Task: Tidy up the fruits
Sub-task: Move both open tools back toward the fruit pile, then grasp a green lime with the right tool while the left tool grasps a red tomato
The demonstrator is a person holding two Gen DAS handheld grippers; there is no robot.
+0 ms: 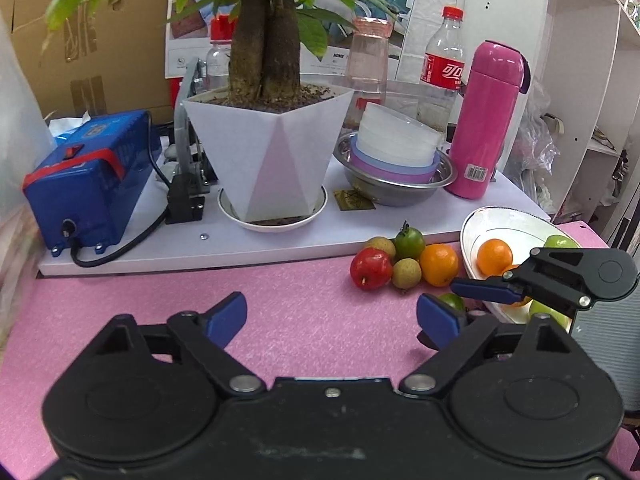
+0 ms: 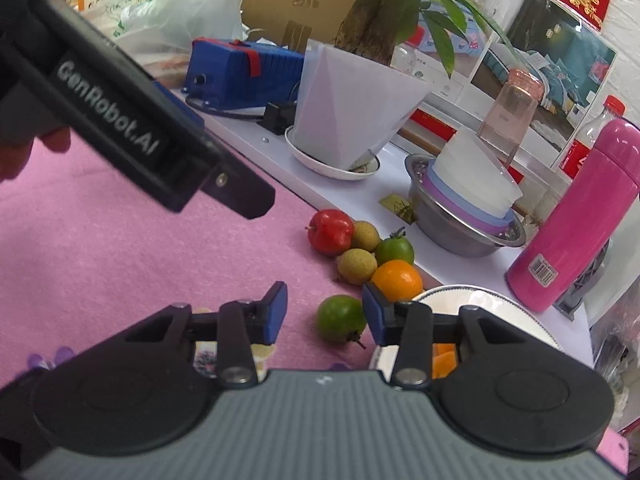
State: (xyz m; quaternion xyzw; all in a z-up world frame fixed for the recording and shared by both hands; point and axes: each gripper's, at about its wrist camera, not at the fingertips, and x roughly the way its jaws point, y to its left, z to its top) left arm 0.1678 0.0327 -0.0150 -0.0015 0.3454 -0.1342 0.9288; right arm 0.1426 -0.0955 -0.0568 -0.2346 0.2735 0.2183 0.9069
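We see left hand-held gripper (image 1: 331, 316) spread apart, empty, over pink bench (image 1: 160, 304). Right hand-held gripper (image 2: 324, 312) apart, flanking green fruit (image 2: 341, 319) beside white plate (image 2: 496, 300); oranges (image 1: 495, 257) inside plate.

My left gripper (image 1: 331, 316) is glossy black plastic: two round hinge housings, angular link arms with triangular cut-outs, silver rivets at the pivots and a small screw at the centre, tipped with blue fingers (image 1: 228, 316). My right gripper (image 2: 324, 316) has the same black links, silver rivets and blue pads, but its body is ribbed grey. From the right wrist, the left unit's black handle reads "GenRobot.AI" in white lettering.
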